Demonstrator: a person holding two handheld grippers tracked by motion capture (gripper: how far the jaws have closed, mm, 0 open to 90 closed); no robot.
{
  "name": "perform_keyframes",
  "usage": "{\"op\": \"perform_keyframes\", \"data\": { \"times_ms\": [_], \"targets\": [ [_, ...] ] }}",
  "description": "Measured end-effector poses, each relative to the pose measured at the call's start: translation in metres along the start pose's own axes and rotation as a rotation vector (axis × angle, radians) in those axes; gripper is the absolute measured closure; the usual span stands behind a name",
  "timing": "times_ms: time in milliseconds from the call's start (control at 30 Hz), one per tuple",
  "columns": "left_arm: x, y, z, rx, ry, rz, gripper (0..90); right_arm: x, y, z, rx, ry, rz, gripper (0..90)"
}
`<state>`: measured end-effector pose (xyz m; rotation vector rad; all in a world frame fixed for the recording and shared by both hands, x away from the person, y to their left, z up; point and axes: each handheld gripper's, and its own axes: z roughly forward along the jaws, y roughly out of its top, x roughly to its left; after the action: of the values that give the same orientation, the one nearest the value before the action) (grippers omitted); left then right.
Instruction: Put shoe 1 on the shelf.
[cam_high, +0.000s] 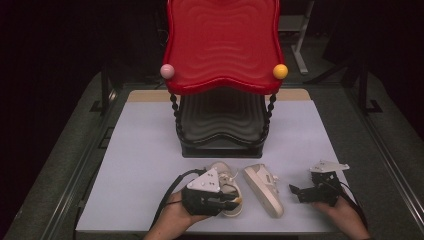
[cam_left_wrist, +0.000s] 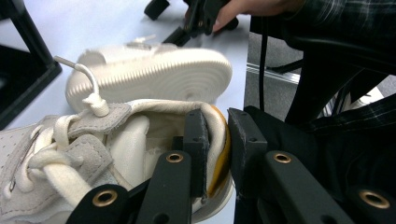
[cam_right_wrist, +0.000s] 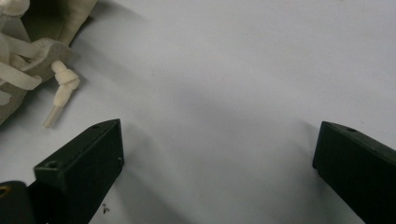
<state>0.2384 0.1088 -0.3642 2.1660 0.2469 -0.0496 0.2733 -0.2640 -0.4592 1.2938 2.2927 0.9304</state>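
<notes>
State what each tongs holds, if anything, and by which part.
The left tongs grip the cream shoe by its heel collar, one jaw inside and one outside. The right tongs stand open, holding nothing.

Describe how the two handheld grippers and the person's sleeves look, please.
Both the left gripper and the right gripper are black, each with two flat, blocky jaws on arms fixed by brass-coloured rivets. Each carries a grey three-cornered plate on top with small dark marks. A black cable trails from the left one. The sleeve is a dark plaid.
</notes>
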Motion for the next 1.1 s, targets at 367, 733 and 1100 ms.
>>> {"op": "perform_keyframes", "data": {
  "times_ms": [367, 733, 1100],
  "targets": [
    [0.011, 0.040, -0.027, -0.008, 0.047, 0.089, 78.0, 0.000, 0.000, 0.000, 0.000, 0.000, 0.000, 1.2],
    [0.043, 0.063, -0.038, -0.021, 0.103, 0.152, 77.8, 0.000, 0.000, 0.000, -0.001, 0.000, 0.001, 1.2],
    [0.088, 0.079, -0.048, -0.031, 0.155, 0.220, 77.8, 0.000, 0.000, 0.000, -0.001, 0.001, 0.001, 1.2]
  ]
}}
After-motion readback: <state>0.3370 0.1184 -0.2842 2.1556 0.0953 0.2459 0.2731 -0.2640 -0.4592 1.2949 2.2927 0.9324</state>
